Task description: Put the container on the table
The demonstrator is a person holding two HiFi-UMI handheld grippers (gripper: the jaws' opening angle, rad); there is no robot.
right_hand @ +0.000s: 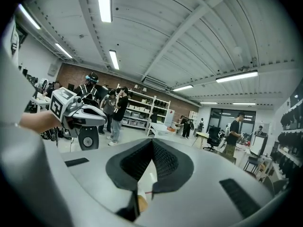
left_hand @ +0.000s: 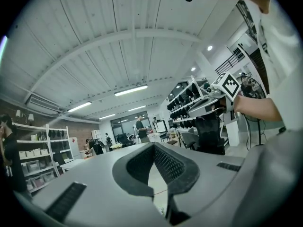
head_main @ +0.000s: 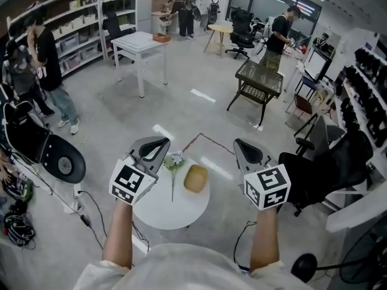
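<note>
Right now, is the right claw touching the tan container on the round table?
Apart. The head view shows floor between the right claw and the container; the right gripper view shows that claw shut and empty.

Smooth white table (head_main: 163, 213), matt wood-look container (head_main: 195, 178)

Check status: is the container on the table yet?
Done: the container sits on the round white table, beside a flower. In hand: nothing. The left gripper and right gripper are both shut and empty, held above the table. Left: nothing visible; the job looks complete.
</note>
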